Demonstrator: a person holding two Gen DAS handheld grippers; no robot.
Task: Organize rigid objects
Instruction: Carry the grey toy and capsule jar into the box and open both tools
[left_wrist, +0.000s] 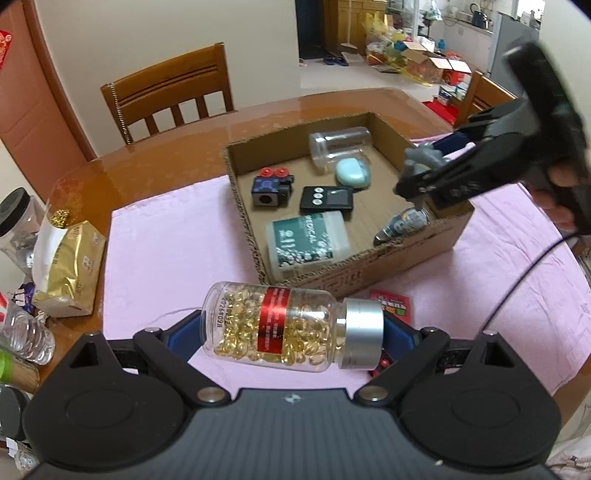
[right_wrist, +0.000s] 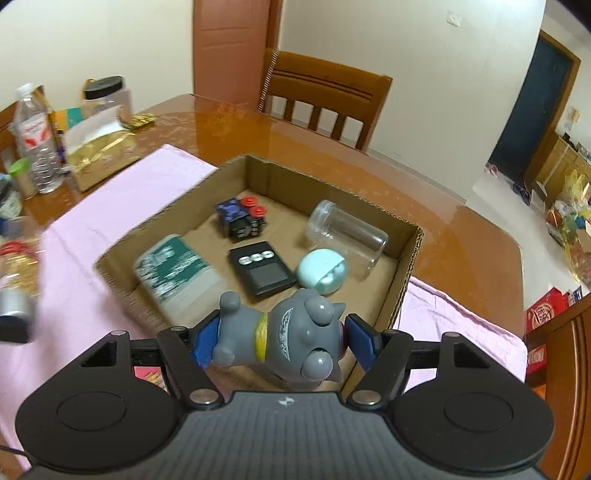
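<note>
- Cardboard box on the pink cloth holds an empty clear jar, a mint case, a black remote, a green-labelled tub and a black block.
- Left gripper clamps a capsule bottle sideways, above the cloth.
- Right gripper clamps a grey toy over the box's near edge.

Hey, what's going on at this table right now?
A person is sorting small items into a cardboard box. The left gripper holds a capsule bottle sideways above the pink cloth. The right gripper holds a grey toy figure over the box's near edge.
</note>
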